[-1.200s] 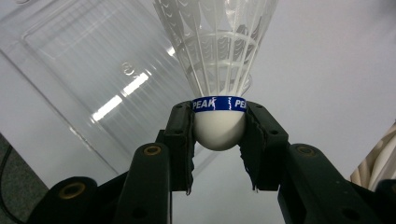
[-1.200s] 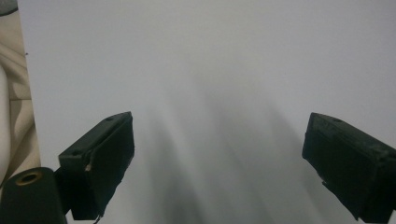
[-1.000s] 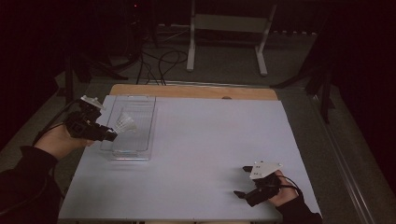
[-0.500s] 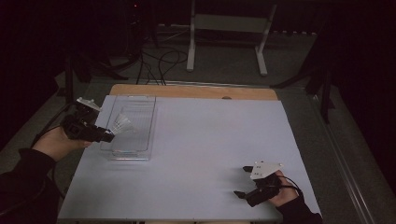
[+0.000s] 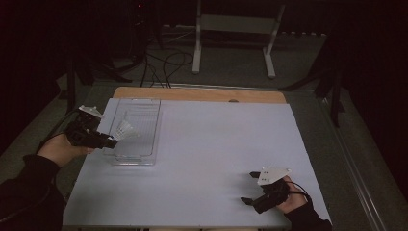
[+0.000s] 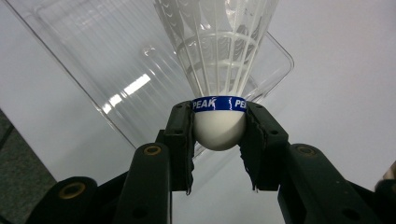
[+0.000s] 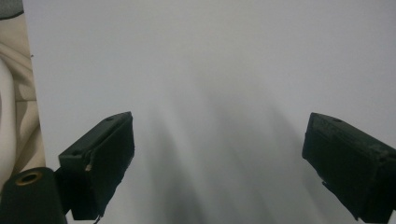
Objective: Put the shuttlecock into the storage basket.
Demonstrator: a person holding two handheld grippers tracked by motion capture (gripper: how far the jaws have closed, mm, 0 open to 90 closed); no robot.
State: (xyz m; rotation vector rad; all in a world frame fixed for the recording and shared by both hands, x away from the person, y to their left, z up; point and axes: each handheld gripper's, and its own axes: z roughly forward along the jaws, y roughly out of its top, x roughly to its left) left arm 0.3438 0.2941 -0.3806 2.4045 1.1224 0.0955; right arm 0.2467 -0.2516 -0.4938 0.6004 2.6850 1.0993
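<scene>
One shuttlecock (image 6: 219, 93) sits clamped by its cork in the left gripper (image 5: 107, 141), now drawn back toward nine o'clock off the clear tray (image 5: 153, 139); right gripper (image 5: 250, 188) idles, jaws apart.

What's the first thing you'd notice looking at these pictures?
The white shuttlecock with its blue band, pinched by its round cork end in the left tool, held over the clear plastic tray at the table's left. The right tool rests open near the front right corner of the white table.

The left gripper (image 5: 111, 142), clamped on the shuttlecock (image 5: 126, 130), has drawn back leftward toward the clear tray's (image 5: 144, 155) near-left edge.
</scene>
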